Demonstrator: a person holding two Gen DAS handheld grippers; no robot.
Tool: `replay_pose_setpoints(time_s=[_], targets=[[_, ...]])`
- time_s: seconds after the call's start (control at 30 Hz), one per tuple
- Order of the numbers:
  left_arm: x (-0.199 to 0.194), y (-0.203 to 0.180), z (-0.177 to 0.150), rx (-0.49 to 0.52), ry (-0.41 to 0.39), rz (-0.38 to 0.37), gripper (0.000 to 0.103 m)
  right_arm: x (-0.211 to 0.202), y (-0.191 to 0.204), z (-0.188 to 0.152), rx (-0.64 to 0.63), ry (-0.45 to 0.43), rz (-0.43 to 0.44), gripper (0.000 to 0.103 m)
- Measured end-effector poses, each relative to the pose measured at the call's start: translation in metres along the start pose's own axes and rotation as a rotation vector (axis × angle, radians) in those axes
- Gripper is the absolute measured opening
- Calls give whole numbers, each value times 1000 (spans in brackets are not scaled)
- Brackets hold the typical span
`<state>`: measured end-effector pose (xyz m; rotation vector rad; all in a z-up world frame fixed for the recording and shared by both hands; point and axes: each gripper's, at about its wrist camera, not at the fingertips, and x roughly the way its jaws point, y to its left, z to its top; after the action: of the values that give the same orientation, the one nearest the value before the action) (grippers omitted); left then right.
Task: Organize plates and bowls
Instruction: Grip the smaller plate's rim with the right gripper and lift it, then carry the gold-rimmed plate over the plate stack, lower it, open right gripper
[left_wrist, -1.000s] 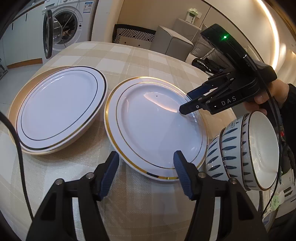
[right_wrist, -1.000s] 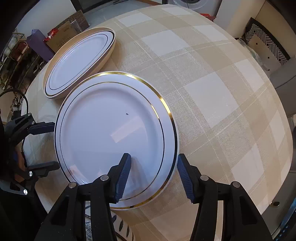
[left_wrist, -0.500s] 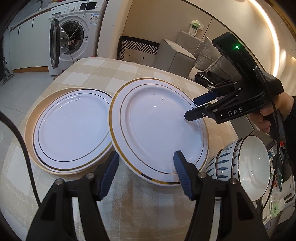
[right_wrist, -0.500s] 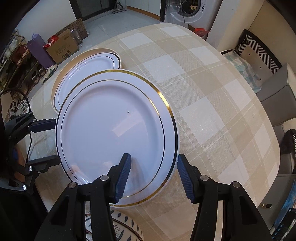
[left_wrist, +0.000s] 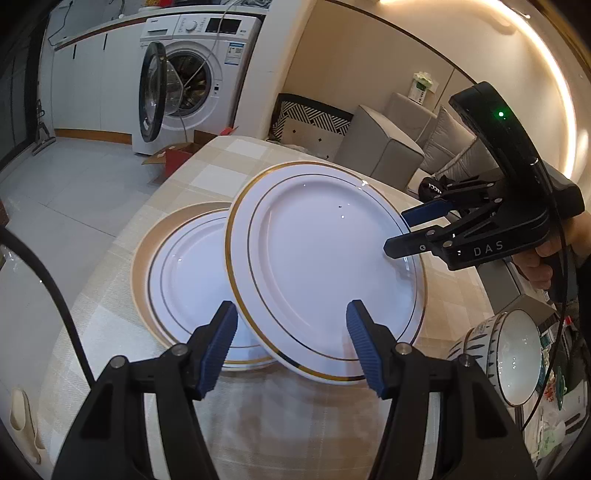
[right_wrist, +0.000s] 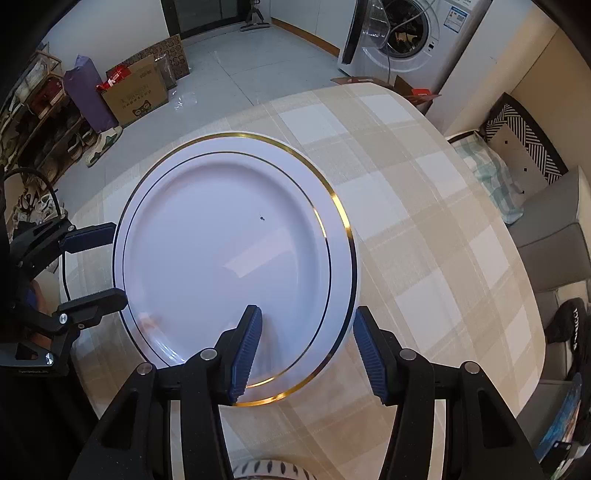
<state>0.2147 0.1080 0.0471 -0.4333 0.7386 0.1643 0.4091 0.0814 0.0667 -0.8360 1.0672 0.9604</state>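
Large round white plate with a gold rim and a thin gold inner ring (left_wrist: 317, 266) is up off the beige checked tablecloth (left_wrist: 184, 177) and tilted. Its left edge overhangs the stack beside it. A single dark speck marks its face.

The stack is a smaller white plate with thin gold lines (left_wrist: 192, 280) sitting inside a wider tan plate (left_wrist: 142, 258), flat on the cloth. From the right wrist camera the big plate (right_wrist: 221, 258) hides this stack.

Left gripper (left_wrist: 290, 310): jaws about half spread and straddling the near rim of the big plate, pinching it. One blue pad lies over the plate's face, the other at the rim's outer edge. Exact pad contact is hard to make out.

Right gripper (right_wrist: 306, 314): same arrangement on the opposite rim, half spread, with the inner pad over the face and the outer one against the outside of the rim. From the left wrist camera this gripper (left_wrist: 395, 232) has the rim running between its two fingers, and a hand (left_wrist: 543, 254) is on its handle.

Blue-and-white patterned ceramic bowl (left_wrist: 517, 354) is at the table's right edge, tipped on its side with its white inside facing the camera.
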Motion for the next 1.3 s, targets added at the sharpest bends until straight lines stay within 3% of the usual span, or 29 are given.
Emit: replay_pose_setpoints(time_s=[0.3,0.53,0.83,1.3], targets=[[6,55,12,-59,-19,78,60,34,33,49,-32,15,1,53],[30,79,13,-77,18,111,60,66,38,70,-25,48,1,53],[47,87,12,-84,45,131,61,98,37,80,-26,122,-10,53],[50,81,13,-14,79,126,68,100,34,79,-13,173,-5,54]])
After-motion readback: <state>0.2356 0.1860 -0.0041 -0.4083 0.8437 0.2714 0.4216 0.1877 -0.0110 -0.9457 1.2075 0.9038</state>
